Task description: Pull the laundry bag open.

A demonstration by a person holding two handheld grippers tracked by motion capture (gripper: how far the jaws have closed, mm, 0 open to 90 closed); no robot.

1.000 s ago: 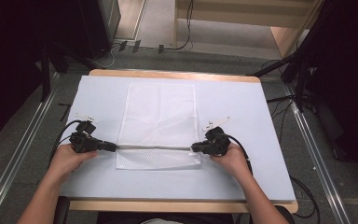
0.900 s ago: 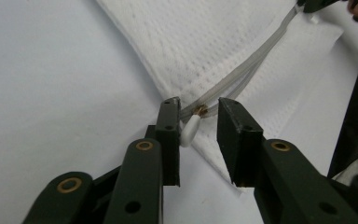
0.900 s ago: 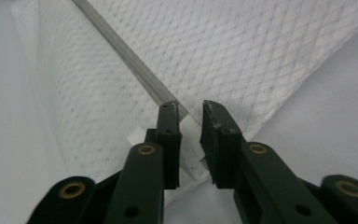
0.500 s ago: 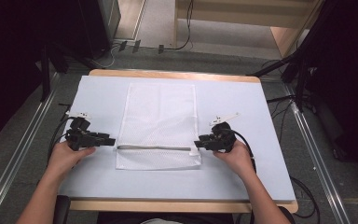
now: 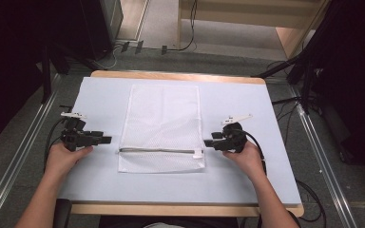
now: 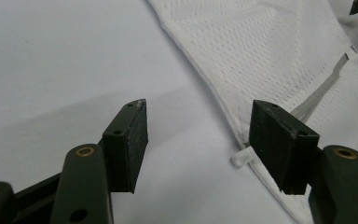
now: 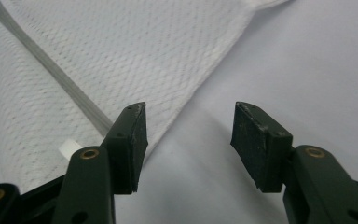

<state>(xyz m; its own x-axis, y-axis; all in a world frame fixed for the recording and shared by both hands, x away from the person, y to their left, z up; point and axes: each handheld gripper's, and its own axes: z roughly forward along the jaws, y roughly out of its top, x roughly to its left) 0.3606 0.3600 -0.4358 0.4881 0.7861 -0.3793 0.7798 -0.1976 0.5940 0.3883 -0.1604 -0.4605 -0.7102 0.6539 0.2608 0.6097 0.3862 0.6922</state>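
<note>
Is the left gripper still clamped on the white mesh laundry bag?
No, the left gripper stands open beside the white mesh laundry bag, pads touching nothing.

Bare table (image 5: 247,102) flanks the flat mesh bag (image 5: 164,118); seemingly nothing upright blocks passage.

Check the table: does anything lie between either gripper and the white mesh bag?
Nothing visible does. The left gripper and the right gripper, both open, flank the mesh bag at the ends of its zipper, with bare table mat between.
</note>
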